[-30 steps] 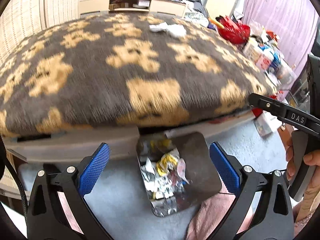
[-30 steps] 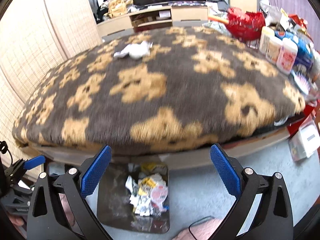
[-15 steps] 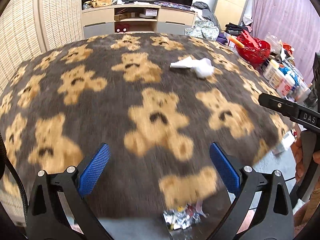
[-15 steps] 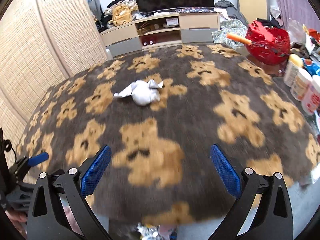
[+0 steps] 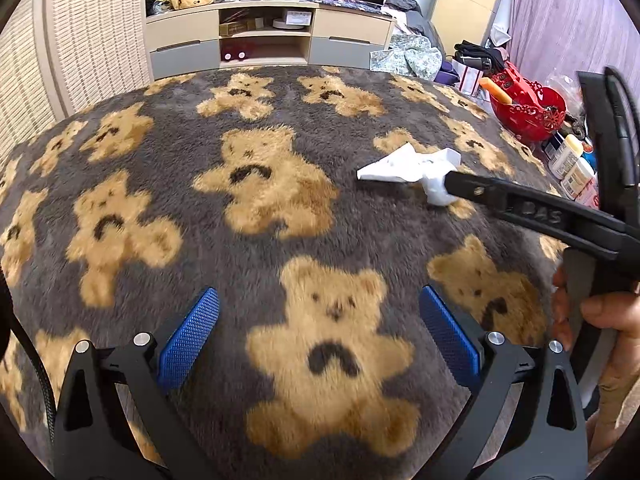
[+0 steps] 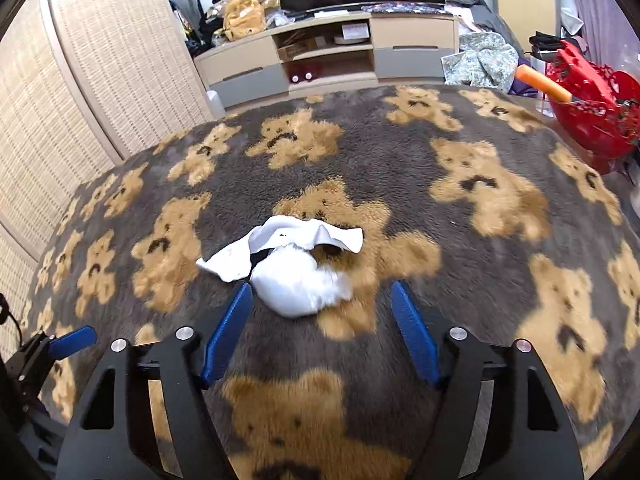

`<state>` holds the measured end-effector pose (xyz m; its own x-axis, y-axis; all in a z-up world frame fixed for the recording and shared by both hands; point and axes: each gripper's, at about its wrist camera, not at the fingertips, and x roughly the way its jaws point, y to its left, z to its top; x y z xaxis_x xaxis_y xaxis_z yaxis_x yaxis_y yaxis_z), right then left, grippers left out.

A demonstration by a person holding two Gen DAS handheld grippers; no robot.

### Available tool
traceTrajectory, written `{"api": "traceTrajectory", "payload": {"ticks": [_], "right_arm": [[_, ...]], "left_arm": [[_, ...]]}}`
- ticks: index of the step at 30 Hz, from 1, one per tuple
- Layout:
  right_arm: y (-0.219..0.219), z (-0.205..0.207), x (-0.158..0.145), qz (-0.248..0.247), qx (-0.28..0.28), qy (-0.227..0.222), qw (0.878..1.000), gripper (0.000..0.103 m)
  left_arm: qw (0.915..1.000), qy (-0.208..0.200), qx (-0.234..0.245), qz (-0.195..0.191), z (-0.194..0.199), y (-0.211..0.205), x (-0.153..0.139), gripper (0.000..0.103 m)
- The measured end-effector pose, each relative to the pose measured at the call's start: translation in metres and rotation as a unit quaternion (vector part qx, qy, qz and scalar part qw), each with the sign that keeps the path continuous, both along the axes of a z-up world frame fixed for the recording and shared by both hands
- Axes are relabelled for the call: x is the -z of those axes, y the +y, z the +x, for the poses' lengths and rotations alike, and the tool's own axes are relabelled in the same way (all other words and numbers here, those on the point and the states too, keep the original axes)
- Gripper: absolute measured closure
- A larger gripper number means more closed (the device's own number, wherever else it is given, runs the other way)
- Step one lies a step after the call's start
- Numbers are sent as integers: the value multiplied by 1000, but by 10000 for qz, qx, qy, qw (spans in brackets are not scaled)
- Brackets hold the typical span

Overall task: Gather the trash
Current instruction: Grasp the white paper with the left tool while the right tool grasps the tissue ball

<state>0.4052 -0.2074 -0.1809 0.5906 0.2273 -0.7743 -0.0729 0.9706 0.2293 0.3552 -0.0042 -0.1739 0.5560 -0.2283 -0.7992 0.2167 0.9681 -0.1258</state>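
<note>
Trash: we see a crumpled white tissue wad (image 6: 298, 268) lying on the bear-print blanket (image 6: 460, 240), approx mid-blanket, on top of one tan bear.
Right gripper (image 6: 322, 312): we hold it low over the blanket, angled down; the jaws have just been closing and now stand partway apart. The wad sits just ahead of the blue pads (image 6: 230, 332), its near edge between the tips, close to the left one; we can't see either pad pressing on it.
Left gripper (image 5: 318, 344): we keep it over the near part of the blanket, fingers wide apart, nothing between them, only fur below.
From left cam: the right gripper's black finger reaches in from the right side and its tip overlaps the wad (image 5: 412, 170); a hand (image 5: 600, 316) grips the handle at the right edge.
Surroundings: red basket (image 6: 592, 120) w/ an orange handle sticking out at the blanket's far right; bottles (image 5: 570, 160) beside it; TV cabinet (image 5: 268, 40) at the back; woven screen (image 6: 100, 80) on the left.
</note>
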Motion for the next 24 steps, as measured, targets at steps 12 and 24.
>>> {"api": "traceTrajectory", "payload": {"ticks": [12, 24], "right_arm": [[0, 4, 4, 250, -340, 51, 9991, 79], [-52, -16, -20, 154, -20, -198, 9997, 79]], "left_arm": [[9996, -204, 218, -21, 43, -27, -5, 8], [9976, -350, 596, -41, 82, -76, -2, 14]]}}
